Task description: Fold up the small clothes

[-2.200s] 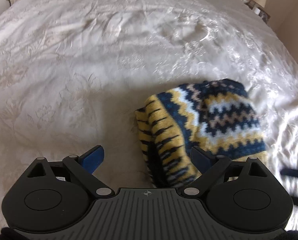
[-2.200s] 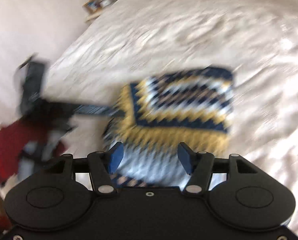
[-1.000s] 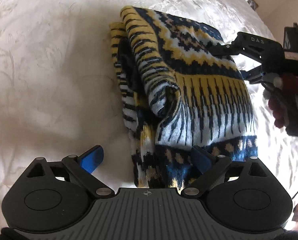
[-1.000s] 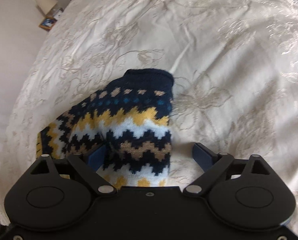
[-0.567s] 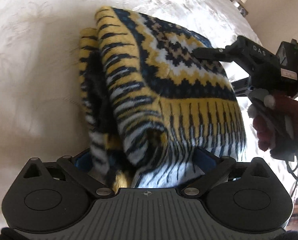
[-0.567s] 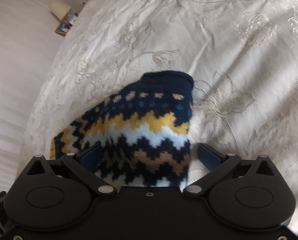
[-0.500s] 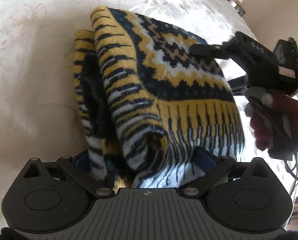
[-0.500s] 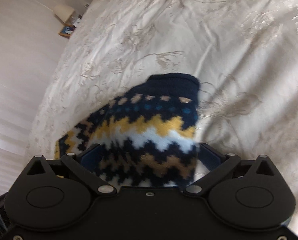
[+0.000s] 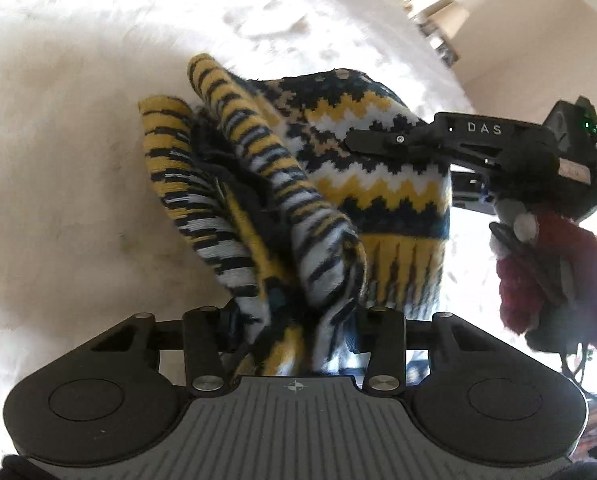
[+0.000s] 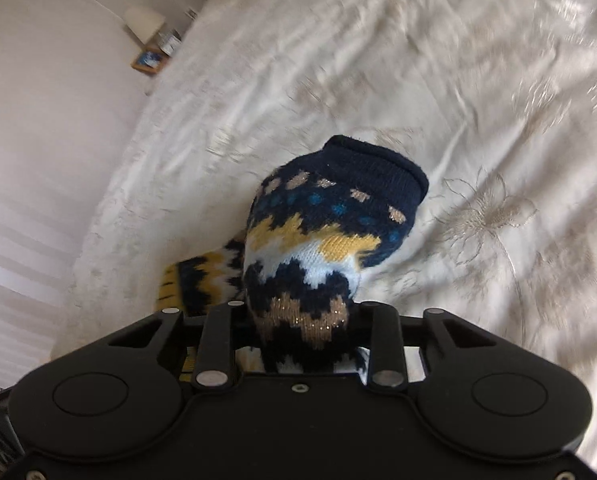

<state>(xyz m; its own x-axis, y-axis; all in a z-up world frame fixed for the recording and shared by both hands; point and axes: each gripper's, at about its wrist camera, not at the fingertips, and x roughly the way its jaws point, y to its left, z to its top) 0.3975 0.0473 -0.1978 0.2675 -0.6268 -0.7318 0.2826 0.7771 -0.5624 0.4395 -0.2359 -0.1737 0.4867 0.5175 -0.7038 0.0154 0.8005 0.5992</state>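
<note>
Nearest in the left wrist view, the left gripper (image 9: 294, 332) has just closed its jaws partway onto a bunched fold of a knitted sweater (image 9: 338, 184), patterned in navy, yellow and white zigzags. The right gripper (image 10: 298, 328) has likewise just closed partway on the sweater's navy-cuffed end, pinching it. The sweater hangs between the two, lifted partly off a cream embroidered bedspread (image 10: 478, 128). Beyond, a hand in a red glove (image 9: 538, 276) holds the right gripper. Farthest, a lamp (image 10: 144, 24) stands beside the bed.
</note>
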